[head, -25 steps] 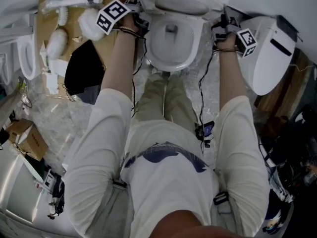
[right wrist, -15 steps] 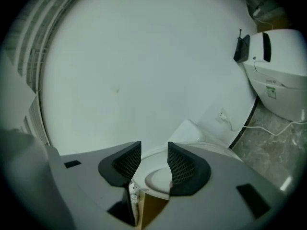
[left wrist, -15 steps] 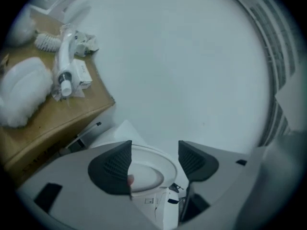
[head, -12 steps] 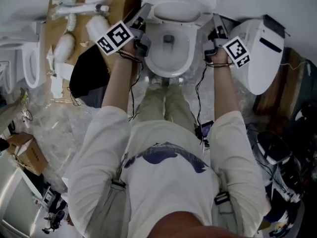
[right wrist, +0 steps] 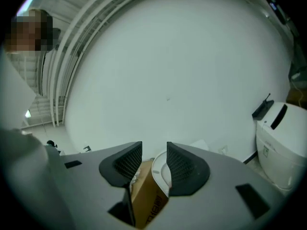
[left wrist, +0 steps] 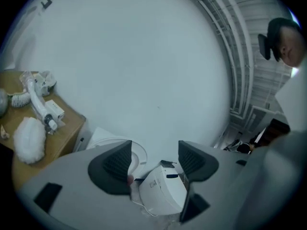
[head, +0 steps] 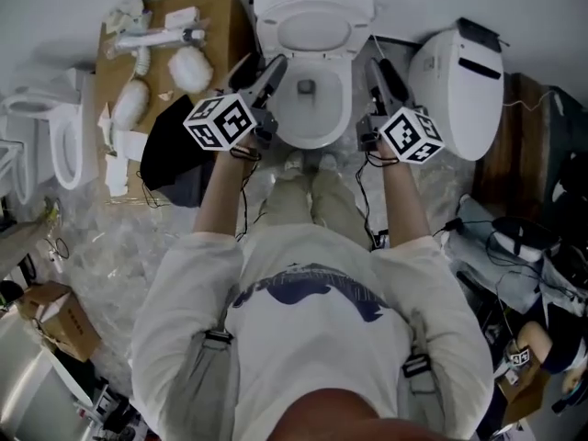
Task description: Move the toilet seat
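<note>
Wall [left wrist: 144, 56]: we see it plain white, evenly lit, filling the far side.
Floor [head: 432, 191]: we find it covered in crumpled clear plastic sheeting [head: 92, 260].
Left side: we note a brown box [head: 225, 26] against the wall and a small cardboard box [head: 60, 315] nearer us.
Right side: we see dark wooden boards [head: 516, 127].

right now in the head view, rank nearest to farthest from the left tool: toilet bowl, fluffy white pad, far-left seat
1. Toilet bowl, just right of the left tool.
2. Fluffy white pad, on the wooden cabinet.
3. Far-left seat, at the left edge.
</note>
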A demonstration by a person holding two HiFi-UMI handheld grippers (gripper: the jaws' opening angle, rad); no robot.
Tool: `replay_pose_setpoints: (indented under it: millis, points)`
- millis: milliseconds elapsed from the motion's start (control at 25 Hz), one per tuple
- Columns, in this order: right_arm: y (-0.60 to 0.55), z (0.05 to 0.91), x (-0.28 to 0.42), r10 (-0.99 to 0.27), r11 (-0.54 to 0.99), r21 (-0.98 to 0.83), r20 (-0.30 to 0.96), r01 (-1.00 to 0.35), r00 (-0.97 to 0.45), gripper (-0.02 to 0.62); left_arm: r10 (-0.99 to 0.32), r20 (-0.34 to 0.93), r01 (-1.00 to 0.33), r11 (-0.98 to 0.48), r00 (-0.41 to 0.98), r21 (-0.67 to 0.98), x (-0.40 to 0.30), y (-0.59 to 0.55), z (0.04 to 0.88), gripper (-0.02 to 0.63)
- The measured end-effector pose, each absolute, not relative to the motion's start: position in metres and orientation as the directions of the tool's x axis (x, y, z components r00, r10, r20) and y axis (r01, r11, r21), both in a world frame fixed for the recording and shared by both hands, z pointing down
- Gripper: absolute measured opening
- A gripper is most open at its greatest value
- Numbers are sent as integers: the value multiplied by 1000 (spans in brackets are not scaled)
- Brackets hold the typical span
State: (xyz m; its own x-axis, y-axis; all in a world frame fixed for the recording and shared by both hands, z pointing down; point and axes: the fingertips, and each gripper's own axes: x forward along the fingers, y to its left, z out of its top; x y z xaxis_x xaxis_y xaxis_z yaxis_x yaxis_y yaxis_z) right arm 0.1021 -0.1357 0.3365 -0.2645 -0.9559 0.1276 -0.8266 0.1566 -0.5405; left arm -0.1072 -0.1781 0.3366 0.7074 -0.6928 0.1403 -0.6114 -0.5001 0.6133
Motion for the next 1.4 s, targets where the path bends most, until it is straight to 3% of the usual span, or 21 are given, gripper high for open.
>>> replay_pose_setpoints:
  millis: [400,600,840,1160,1400]
  points:
    - [-4,291,79,-982,149,-157,91,-976,-165,169,-767,91,-759,-598,635,260,-90,-47,290,299]
    - [66,266,76,-980,199,-56,7,-978,-199,170,-875,-39,-875,-484,483,14,-78,32,259,287]
    - [142,226,75,-975,173,100,-127,-980,-185,164,-891,-170,-907,-408,421,-108,-53,120,226,287]
    - [184,209,60,-969,138,79,-195,-987,-151,161,-879,-204,-900,-403,431,-164,-58,161,195,287]
    - [182,194,47,-965,105,98,-230,-990,-125,104,-881,-234,-909,-381,412,-168,-66,157,182,287]
